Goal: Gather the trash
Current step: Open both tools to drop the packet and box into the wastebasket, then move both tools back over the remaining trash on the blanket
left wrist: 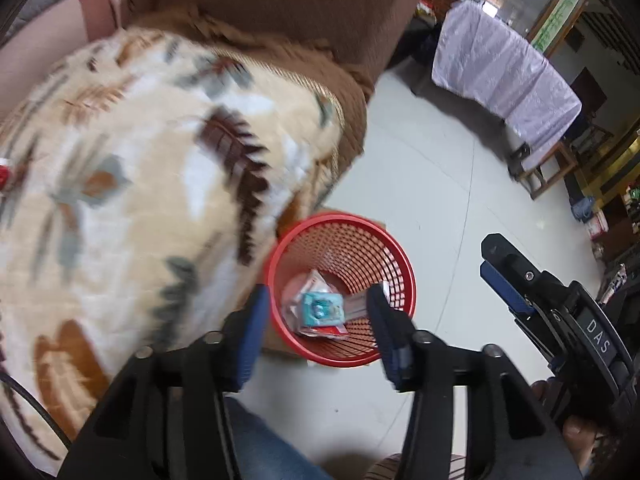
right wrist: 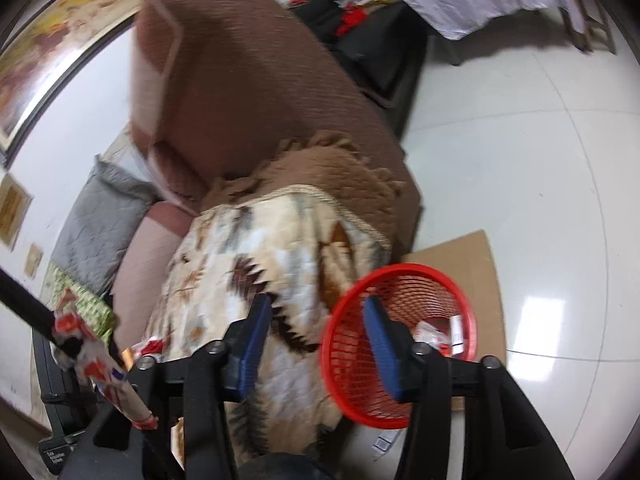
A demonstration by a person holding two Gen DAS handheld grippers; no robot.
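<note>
- My left gripper (left wrist: 316, 320) hangs over the red basket (left wrist: 402, 264), fingers spread wide and holding nothing — wrappers (left wrist: 320, 310) already lie at its bottom
- My right gripper (right wrist: 316, 340) is just as open and empty
- A red-and-white wrapper (right wrist: 150, 347) rests on the patterned blanket (right wrist: 240, 248), off to the right gripper's left — the left gripper looks nearer

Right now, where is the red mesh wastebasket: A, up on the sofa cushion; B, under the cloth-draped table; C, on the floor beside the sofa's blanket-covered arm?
C: the red mesh wastebasket stands on the floor against the patterned blanket, wrappers inside.
</note>
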